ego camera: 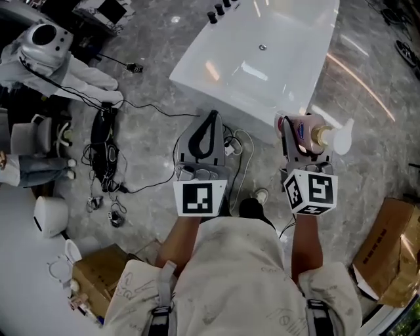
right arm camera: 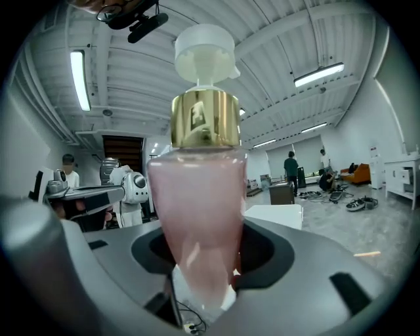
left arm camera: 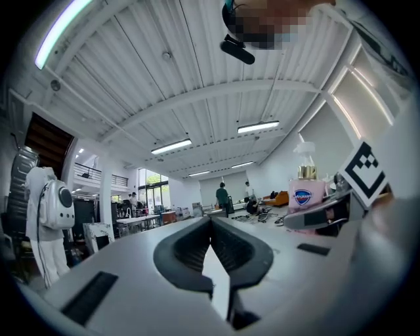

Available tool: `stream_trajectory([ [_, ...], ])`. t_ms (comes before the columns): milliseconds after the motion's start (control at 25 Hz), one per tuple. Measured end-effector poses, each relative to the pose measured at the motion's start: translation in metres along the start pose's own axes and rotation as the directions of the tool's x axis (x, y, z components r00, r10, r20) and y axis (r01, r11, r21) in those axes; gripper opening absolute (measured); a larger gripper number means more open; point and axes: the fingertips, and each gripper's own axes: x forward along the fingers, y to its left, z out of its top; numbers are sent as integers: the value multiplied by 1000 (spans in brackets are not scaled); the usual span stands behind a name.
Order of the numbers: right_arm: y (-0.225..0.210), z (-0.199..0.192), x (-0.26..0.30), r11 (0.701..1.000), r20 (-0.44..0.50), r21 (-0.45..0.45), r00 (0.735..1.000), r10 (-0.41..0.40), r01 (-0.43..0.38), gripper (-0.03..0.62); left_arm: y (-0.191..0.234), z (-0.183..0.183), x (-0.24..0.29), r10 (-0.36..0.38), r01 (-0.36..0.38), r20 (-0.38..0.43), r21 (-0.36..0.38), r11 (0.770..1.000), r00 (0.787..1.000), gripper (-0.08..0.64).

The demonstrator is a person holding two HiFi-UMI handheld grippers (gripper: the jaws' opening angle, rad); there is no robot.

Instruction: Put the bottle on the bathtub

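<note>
A pink pump bottle [ego camera: 314,133] with a gold collar and white pump head is held in my right gripper [ego camera: 303,141], which is shut on its body. In the right gripper view the bottle [right arm camera: 200,197] stands upright between the jaws and fills the middle. The same bottle [left arm camera: 306,190] shows at the right of the left gripper view. My left gripper [ego camera: 207,131] is shut with nothing in it, its jaws [left arm camera: 211,246] pressed together. The white bathtub [ego camera: 275,85] lies just beyond both grippers, its near rim close under the bottle.
Black cables and a power strip [ego camera: 104,154] lie on the marble floor to the left. A white humanoid robot [ego camera: 46,56] rests at the far left. Cardboard boxes [ego camera: 387,252] sit at the lower right and lower left. Taps [ego camera: 222,10] stand at the tub's far corner.
</note>
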Motion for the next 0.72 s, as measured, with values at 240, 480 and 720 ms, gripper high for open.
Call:
stream_trajectory([
  [240, 113, 5, 42, 990, -30, -57, 992, 125, -127, 212, 110, -3, -50, 143, -143, 16, -17, 990, 990, 2],
  [480, 240, 10, 92, 963, -49, -114, 970, 240, -244, 213, 231, -15, -100, 268, -267, 32, -21, 963, 963, 2],
  [720, 354, 1, 137, 937, -66, -148, 948, 310, -317, 212, 341, -37, -151, 360, -359, 21, -46, 932, 933, 2],
])
